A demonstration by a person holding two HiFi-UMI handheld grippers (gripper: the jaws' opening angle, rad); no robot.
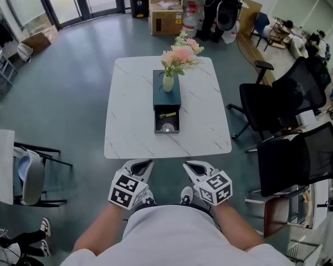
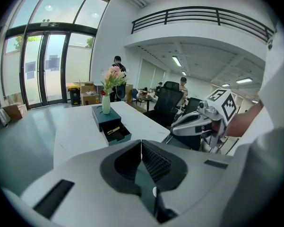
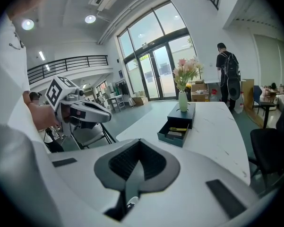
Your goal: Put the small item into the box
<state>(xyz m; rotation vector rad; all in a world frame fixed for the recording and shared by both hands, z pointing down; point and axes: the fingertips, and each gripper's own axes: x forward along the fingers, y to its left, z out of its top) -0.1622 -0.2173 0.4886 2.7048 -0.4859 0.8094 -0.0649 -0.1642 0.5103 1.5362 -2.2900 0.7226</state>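
Left tool point(image 1: 143, 164): I hold it close to my body, short of the desk's near edge. Its jaws are pressed together with nothing between them.
Desk point(image 1: 133, 132): white and marbled, straight ahead of me, its top bare apart from the box.
Box point(image 1: 167, 99): dark teal, in the middle of the desk, with a vase point(image 1: 168, 82) of pink flowers point(image 1: 180, 55) standing on its lid.
Drawer point(image 1: 167, 132): pulled out of the box toward me and open.
Small item: a slim yellow piece point(image 1: 167, 115) lies at the drawer's far end, and a round pale thing point(image 1: 167, 128) sits nearer me. I judge one of these to be the item.
Right tool point(image 1: 190, 168): also held near my body, level with the left one, jaws closed and empty.
Progress: neither tool carries anything and nothing lies loose on the desk, so the item seems already in the box. At most, closing the drawer remains.
Hard to make out: the drawer's contents are too small to identify. My torso cuts off the tools' handles.
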